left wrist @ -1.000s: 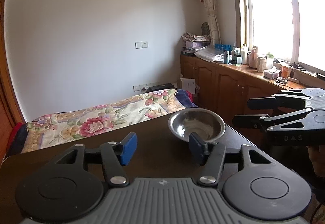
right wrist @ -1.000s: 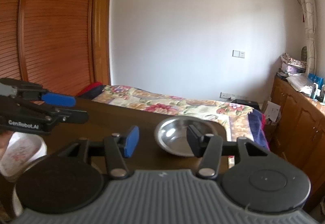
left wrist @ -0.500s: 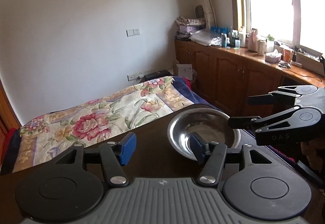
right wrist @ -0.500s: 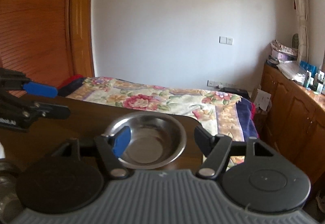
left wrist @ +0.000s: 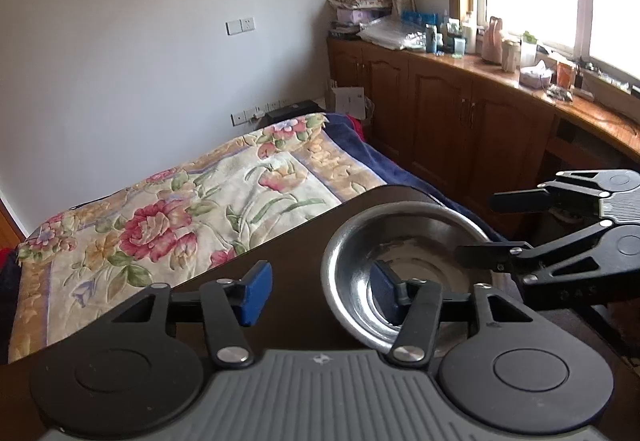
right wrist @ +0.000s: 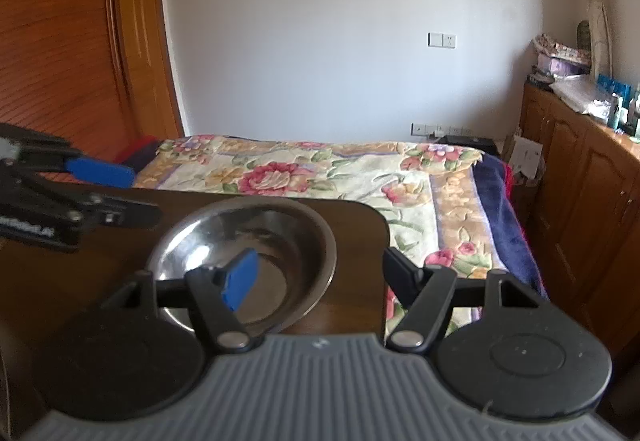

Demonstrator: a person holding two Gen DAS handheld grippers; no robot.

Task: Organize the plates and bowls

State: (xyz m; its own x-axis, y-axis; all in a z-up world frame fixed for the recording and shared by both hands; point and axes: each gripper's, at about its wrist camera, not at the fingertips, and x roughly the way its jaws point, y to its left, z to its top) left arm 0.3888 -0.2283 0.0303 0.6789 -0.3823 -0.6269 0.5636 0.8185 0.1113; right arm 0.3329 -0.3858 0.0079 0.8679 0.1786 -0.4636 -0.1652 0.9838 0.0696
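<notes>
A shiny steel bowl (left wrist: 404, 241) sits at the far right corner of the dark wooden table (left wrist: 288, 253). My left gripper (left wrist: 320, 287) is open; its right finger hangs over the bowl's inside, its left finger over the table. My right gripper (right wrist: 320, 273) is open and straddles the right rim of the same bowl (right wrist: 240, 237), its left finger above the bowl's inside, its right finger past the table's right edge. Each gripper shows in the other's view: the right one (left wrist: 476, 227) over the bowl's right rim, the left one (right wrist: 128, 193) at the bowl's left.
The table (right wrist: 352, 241) ends just beyond the bowl. A bed with a floral blanket (right wrist: 320, 177) lies behind it. Wooden cabinets (left wrist: 460, 121) with cluttered tops run along the right wall under the window. A wooden wardrobe (right wrist: 60, 41) stands at left.
Both grippers have moved forward and down toward the bowl, which now looks larger. The right gripper shifted right, so its fingers now straddle the bowl's right rim.
</notes>
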